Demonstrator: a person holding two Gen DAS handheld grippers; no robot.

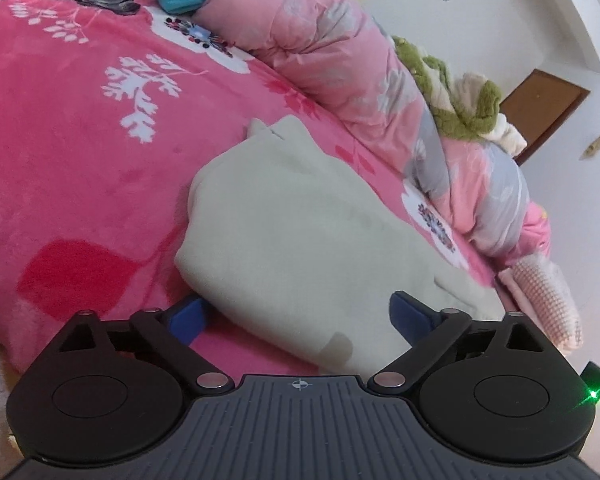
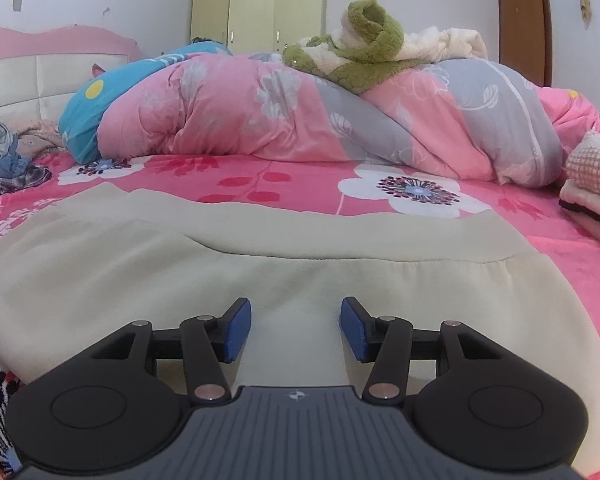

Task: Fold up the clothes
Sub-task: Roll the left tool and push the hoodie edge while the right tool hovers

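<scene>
With both the left tool (image 1: 296, 316) and right tool (image 2: 296, 330) open over the cream garment (image 1: 300, 240), closing may also pinch the pink bedspread (image 1: 80, 160) beneath.

Left gripper (image 1: 300, 316): jaws spread wide — blue pads far apart, clamping nothing, view rolled well off level. Right gripper (image 2: 296, 330): jaws about half apart, blue pads facing each other, nothing pinched between them — angled slightly downward, sitting level in its own view.
</scene>
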